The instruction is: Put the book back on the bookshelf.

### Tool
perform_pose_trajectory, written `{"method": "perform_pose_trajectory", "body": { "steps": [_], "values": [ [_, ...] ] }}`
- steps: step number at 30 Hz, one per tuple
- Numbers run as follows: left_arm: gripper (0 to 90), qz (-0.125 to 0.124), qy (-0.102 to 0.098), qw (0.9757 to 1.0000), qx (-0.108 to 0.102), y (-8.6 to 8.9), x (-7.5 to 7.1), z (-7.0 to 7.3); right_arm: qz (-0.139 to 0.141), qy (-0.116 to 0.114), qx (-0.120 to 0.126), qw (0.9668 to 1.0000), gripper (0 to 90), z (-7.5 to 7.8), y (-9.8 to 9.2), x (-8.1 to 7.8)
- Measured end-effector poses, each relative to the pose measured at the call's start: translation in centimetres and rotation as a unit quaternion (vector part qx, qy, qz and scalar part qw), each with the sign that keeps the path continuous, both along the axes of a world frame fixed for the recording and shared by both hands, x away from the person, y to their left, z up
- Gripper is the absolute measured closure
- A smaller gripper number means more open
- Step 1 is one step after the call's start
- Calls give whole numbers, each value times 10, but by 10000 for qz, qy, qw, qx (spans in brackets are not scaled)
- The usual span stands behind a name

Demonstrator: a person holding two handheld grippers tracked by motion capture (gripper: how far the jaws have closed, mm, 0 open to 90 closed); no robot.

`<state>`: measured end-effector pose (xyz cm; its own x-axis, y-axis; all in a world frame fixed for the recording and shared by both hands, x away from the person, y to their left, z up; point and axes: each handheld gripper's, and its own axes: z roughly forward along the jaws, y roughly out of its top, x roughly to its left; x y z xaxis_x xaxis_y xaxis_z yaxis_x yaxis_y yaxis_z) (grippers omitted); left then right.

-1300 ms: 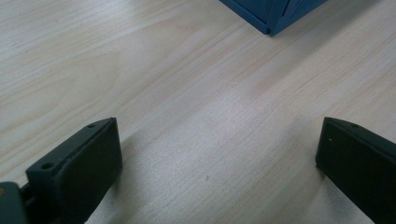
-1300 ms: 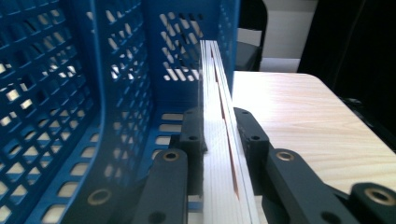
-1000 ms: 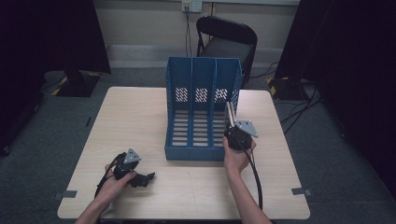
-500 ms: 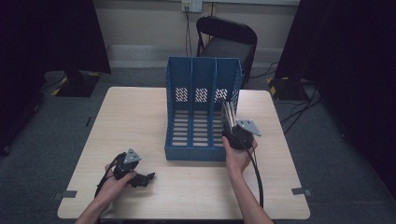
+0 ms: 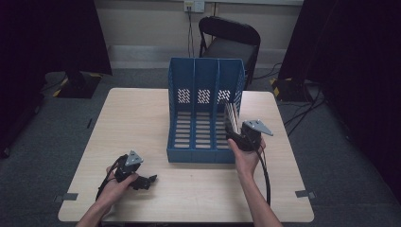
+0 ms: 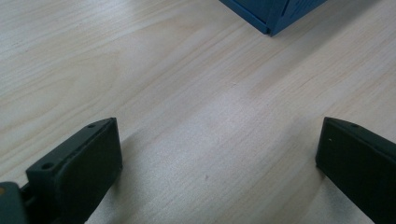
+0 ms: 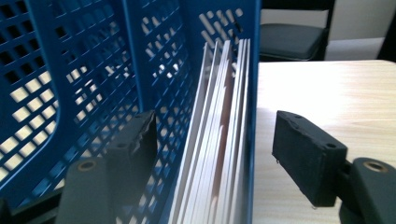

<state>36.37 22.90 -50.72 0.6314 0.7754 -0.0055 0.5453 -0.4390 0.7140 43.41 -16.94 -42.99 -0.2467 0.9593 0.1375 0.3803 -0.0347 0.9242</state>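
1. We see a blue file rack point(image 5: 205, 113) with three compartments standing upright near the middle of the wooden table point(image 5: 142, 118), its open side facing the person.
2. A stack of white papers point(image 5: 230, 116) stands on edge in the rack's right-hand compartment, leaning against its outer right wall.
3. In the right gripper view we find the same papers point(image 7: 215, 140) upright just inside the rack's blue right wall point(image 7: 252, 93), with the perforated dividers to their left.
4. We see the right gripper point(image 5: 235, 135) held in the person's right hand point(image 5: 246, 158) at the front right corner of the rack.
5. Its jaws have just been opening. They now stand apart, one inside the compartment and one outside the wall, with the papers and the wall between them and neither pad pressing on them.
6. We see the left gripper point(image 5: 146, 181) lying low on the table near its front left, in the person's left hand point(image 5: 116, 182), well apart from the rack.
7. In the left gripper view its jaws are spread wide over bare wood, nothing between them, and a front corner of the rack point(image 6: 275, 14) sits at the top edge.
8. A dark chair point(image 5: 229, 42) stands behind the table's far side.
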Motion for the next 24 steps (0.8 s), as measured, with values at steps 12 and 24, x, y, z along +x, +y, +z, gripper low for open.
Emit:
{"method": "perform_pose_trajectory", "body": {
  "steps": [12, 24],
  "values": [
    [0, 1, 0, 10000, -10, 0, 0, 0, 616, 62, 80, 9980, 173, 11, -16, -12],
    [0, -20, -1, 10000, -9, 1, 0, 0, 986, 5, 190, 9949, 140, 26, -38, -33]
  ]
}}
